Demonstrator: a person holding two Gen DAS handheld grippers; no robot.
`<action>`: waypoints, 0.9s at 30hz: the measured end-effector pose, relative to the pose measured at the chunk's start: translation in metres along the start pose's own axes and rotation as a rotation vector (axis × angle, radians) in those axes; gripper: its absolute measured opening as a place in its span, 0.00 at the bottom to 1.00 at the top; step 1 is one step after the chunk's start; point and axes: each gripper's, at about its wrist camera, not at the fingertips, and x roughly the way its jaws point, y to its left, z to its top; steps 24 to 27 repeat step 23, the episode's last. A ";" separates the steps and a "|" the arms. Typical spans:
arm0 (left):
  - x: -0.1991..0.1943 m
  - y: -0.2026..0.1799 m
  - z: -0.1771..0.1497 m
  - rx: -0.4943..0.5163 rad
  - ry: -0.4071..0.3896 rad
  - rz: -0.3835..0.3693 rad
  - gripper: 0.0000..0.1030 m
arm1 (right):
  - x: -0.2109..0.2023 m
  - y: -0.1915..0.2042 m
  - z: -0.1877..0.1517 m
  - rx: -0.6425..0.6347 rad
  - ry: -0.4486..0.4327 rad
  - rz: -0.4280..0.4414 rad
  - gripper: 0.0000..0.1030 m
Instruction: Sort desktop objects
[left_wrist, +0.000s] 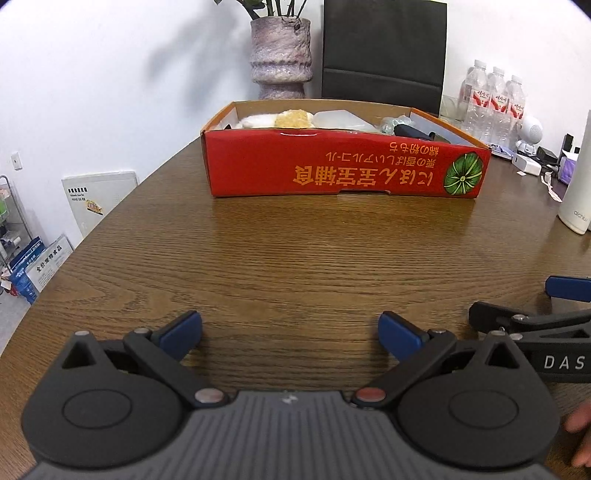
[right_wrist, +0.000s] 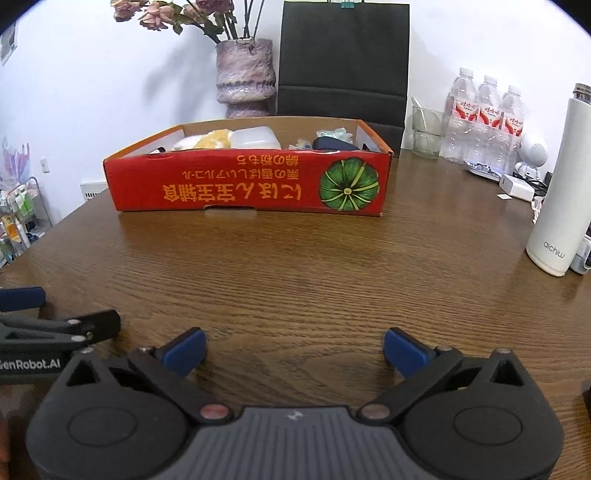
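Left gripper (left_wrist: 290, 330) low over the wooden tabletop (left_wrist: 295, 251), jaws spread wide, nothing between the blue pads. Right gripper (right_wrist: 295, 349) same: jaws wide apart, holding nothing, hovering just above the tabletop. Side by side, close together (each visible at the edge of the other's view).

Red cardboard box (left_wrist: 347, 166) dead ahead toward the far side of the tabletop, well apart from both grippers, open top, pumpkin graphic and printed text upside down on the near wall. Inside, left to right: white-and-yellow plush item (right_wrist: 212, 139), translucent plastic container (right_wrist: 255, 137), crinkled clear packet (right_wrist: 332, 133), dark object (right_wrist: 334, 144) (can't tell what it is).

Behind the box: mottled purple vase (right_wrist: 245, 75) with dried roses, black paper bag (right_wrist: 343, 55) against the wall. Right side of tabletop: white "aichiw" thermos (right_wrist: 561, 184) upright, pack of water bottles (right_wrist: 484, 118), empty glass (right_wrist: 426, 129), white charger brick (right_wrist: 517, 186), small white robot-shaped gadget (left_wrist: 530, 134).
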 end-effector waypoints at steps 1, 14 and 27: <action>0.000 0.000 0.000 0.001 0.000 0.000 1.00 | -0.001 0.000 0.000 0.000 0.000 -0.001 1.00; 0.001 0.000 0.000 -0.001 0.000 -0.003 1.00 | 0.000 0.000 0.001 0.008 -0.001 -0.009 1.00; 0.000 0.000 0.000 -0.001 0.000 -0.004 1.00 | 0.000 0.000 0.001 0.010 0.000 -0.012 1.00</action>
